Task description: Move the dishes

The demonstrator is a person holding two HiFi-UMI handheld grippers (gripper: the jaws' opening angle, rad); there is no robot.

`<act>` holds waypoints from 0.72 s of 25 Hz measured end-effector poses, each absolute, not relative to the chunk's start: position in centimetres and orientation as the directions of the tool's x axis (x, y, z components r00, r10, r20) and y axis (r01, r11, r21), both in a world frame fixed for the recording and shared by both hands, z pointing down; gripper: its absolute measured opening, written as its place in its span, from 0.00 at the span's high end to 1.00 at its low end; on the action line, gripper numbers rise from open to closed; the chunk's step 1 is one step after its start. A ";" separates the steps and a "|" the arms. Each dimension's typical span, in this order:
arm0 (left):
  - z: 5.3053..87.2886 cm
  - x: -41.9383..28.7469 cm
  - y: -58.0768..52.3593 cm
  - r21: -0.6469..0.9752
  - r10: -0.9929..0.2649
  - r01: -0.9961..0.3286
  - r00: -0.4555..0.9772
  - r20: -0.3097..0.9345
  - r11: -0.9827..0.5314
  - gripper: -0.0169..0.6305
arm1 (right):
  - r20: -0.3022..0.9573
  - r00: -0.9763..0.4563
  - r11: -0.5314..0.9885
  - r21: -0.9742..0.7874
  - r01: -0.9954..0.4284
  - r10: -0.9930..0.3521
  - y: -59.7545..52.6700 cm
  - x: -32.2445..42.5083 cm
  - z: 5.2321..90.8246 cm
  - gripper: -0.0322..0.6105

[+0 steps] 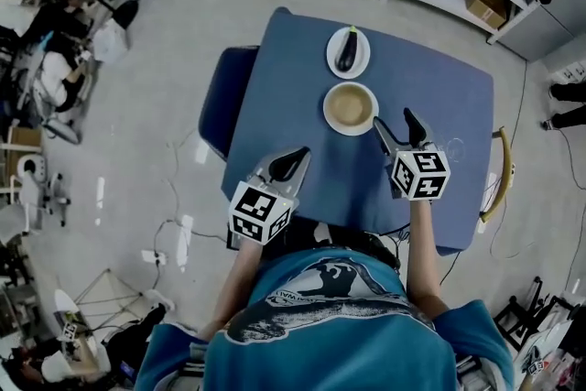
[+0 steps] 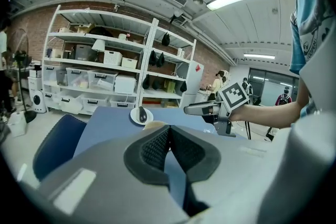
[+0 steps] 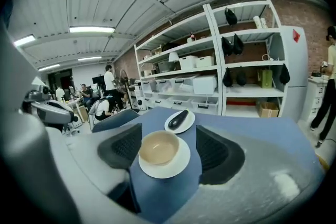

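The bowl [image 1: 350, 105] sits mid-worktop [image 1: 449, 92], just ahead and slightly left of the right gripper [image 1: 394, 120], whose jaws stand apart facing it; the left gripper [image 1: 295, 158], jaws together, is farther off

The blue counter [image 1: 284, 87] carries two white plates near its middle, close together but not touching. The farther plate [image 1: 363, 61] holds a dark eggplant [image 1: 346, 52]. The nearer plate [image 1: 351, 132] holds a tan bowl [image 1: 349, 105]. A faint clear ring [image 1: 453, 148] sits toward the counter's right edge, too dim to identify.
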State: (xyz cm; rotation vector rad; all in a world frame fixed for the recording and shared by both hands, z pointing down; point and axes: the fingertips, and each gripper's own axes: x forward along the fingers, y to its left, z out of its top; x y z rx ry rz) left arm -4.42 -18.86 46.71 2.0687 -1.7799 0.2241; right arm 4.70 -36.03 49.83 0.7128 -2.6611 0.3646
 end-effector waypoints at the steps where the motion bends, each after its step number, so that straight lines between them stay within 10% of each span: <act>1: 46.8 -4.9 -18.6 0.195 -0.911 -0.976 0.167 0.377 -0.099 0.95 | 0.423 -0.804 0.840 -0.158 -0.519 -0.418 -36.1 3.9 50.8 0.45; 11: 48.1 -8.2 -16.2 0.203 -0.904 -0.979 0.098 0.417 -0.012 0.95 | 0.592 -0.722 0.785 -0.228 -0.576 -0.358 -38.4 0.3 60.1 0.51; 18: 48.6 -10.4 -15.0 0.205 -0.899 -0.978 0.068 0.433 0.025 0.95 | 0.608 -0.687 0.692 -0.292 -0.660 -0.398 -39.1 0.5 61.9 0.84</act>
